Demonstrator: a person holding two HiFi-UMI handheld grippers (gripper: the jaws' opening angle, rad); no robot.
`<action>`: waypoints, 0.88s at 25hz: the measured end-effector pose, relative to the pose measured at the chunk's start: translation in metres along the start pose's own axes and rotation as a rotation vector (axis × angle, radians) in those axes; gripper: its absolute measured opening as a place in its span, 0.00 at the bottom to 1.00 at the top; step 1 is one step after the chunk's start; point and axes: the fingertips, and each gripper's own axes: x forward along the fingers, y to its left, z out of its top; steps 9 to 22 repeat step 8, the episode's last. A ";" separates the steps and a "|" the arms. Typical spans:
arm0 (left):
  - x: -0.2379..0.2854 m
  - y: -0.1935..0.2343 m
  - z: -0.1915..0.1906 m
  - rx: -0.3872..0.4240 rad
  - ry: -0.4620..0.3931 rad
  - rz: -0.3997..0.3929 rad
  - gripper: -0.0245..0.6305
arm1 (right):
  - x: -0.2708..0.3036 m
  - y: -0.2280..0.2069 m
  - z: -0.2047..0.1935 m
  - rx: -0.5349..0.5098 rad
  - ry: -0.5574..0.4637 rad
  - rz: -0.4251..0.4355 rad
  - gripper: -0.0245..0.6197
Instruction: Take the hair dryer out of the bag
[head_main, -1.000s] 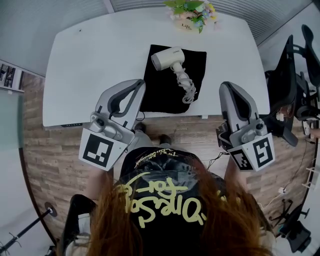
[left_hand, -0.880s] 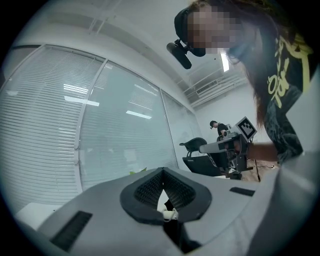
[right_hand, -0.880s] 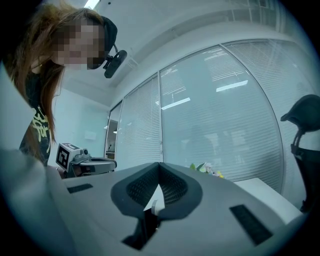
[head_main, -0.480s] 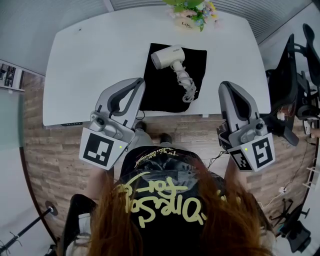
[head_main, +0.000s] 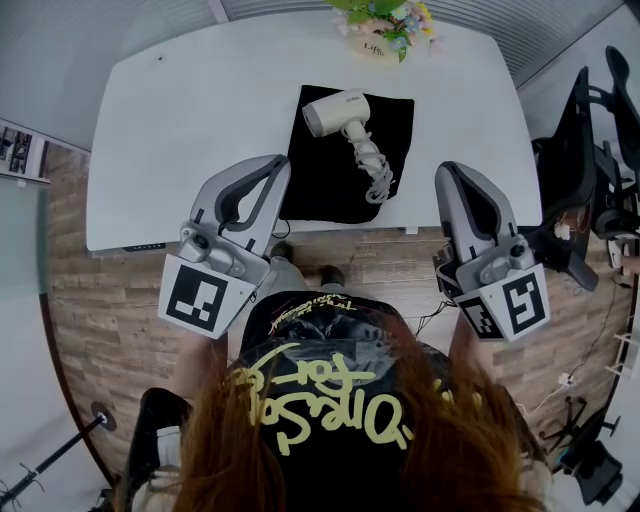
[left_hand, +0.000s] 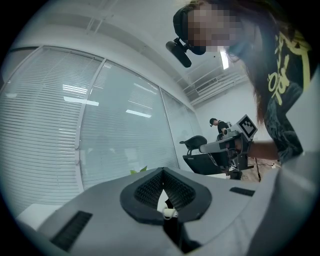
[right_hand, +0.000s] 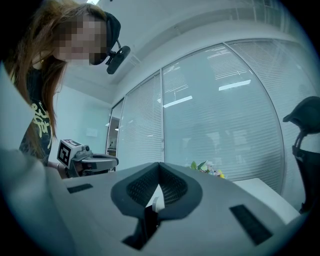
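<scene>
— Over the near edge of the worktop (head_main: 200, 120), has anything shifted in this last second?
— Nothing that matters. My left gripper (head_main: 273, 165) and my right gripper (head_main: 447, 172) hang where they were, one on each side of the bag (head_main: 310, 185), level and short of it. The only difference I can find is small: a green light showed on each gripper's body half a second ago, and both are dark now.
— And the jaws?
— Closed right up on both, pads together, nothing between them. I hold nothing.
— So where is the hair dryer (head_main: 335, 112)?
— Lying on top of the bag, at its far end. Its head points toward my left, its handle runs back toward me, and its coiled cord (head_main: 375, 170) trails down the black cloth. It is on the bag, not in it.
— Then the job is finished?
— I judge so. The dryer is out in the open and both grippers are back at the edge, shut and idle, so nothing looks left to do.
— Is anything else in the bag?
— It lies flat and limp, with no bulge I can see, so I take it as empty, though its inside is hidden from me. The only other container is the white pot (head_main: 372, 48) at the far edge, with flowers (head_main: 385, 18) in it. Office chairs (head_main: 590, 120) stand off to my right, clear of all this
</scene>
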 end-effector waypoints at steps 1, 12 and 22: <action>0.000 0.000 0.000 0.001 0.000 -0.001 0.02 | 0.000 0.000 0.000 0.000 0.003 0.000 0.04; 0.003 0.002 -0.003 0.005 0.011 -0.001 0.02 | 0.002 -0.003 0.000 0.045 -0.007 0.009 0.04; 0.003 0.002 -0.003 0.005 0.011 -0.001 0.02 | 0.002 -0.003 0.000 0.045 -0.007 0.009 0.04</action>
